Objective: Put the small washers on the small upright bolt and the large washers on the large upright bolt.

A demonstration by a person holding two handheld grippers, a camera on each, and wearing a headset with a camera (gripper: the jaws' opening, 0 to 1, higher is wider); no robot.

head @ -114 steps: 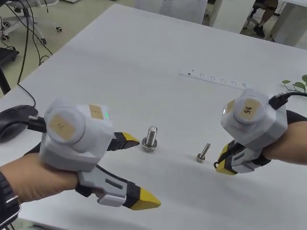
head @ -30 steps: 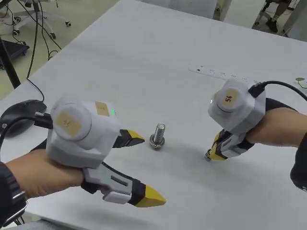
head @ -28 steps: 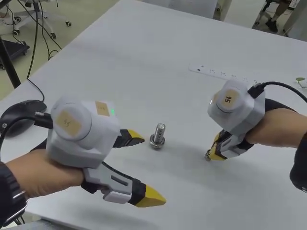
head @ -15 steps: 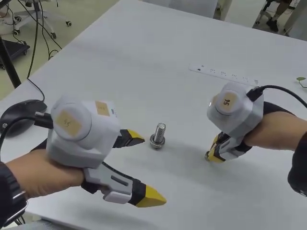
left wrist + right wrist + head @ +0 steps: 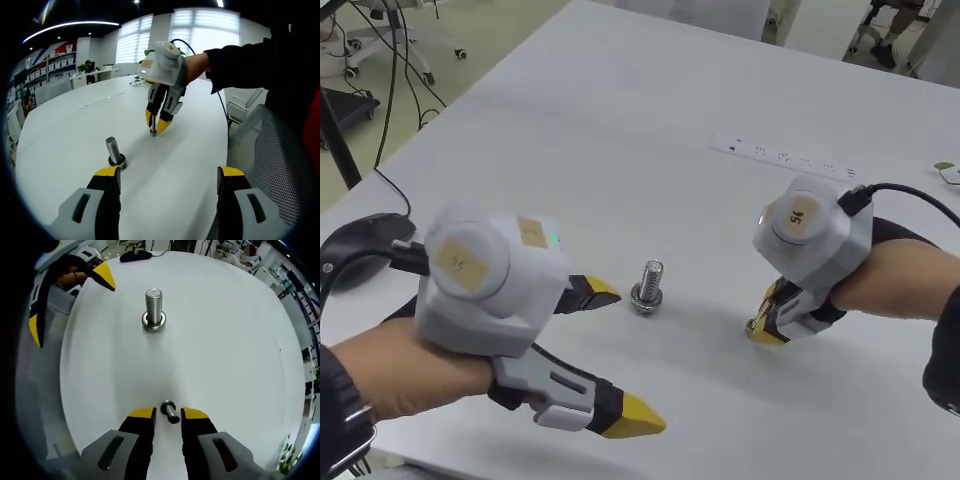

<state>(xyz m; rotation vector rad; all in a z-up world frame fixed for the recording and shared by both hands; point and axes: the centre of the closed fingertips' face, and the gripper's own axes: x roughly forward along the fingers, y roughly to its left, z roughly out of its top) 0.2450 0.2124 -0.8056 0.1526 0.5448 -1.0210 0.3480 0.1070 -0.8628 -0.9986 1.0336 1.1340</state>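
**Head view:** You have lots of bare white table [image 5: 620, 120] around both bolts. Its left edge is far off to the side, and a white power strip [image 5: 785, 157] lies well behind. Your left gripper [image 5: 615, 355] has its jaws spread wide with nothing in them. One yellow tip is just beside the large bolt [image 5: 647, 285], which stands upright, grey and shiny. Your right gripper [image 5: 765, 325] points down at the table well to the right of it, with its tips at the small bolt [image 5: 752, 325].

**Left gripper view:** The left gripper [image 5: 169, 175] is wide open and empty. The large bolt [image 5: 115, 152] stands just ahead of one tip, on a wide round foot. Farther on, the right gripper [image 5: 156, 124] points down with the small bolt [image 5: 153, 131] at its tips. A mesh chair [image 5: 280, 160] is close by, past the table edge.

**Right gripper view:** The right gripper [image 5: 168, 414] has its jaws nearly closed, with the small bolt [image 5: 169, 411] between them. I cannot tell if they pinch it. Bare table lies between it and the large bolt [image 5: 154, 307]. The left gripper [image 5: 70, 302] sits off to the side, near the table edge.
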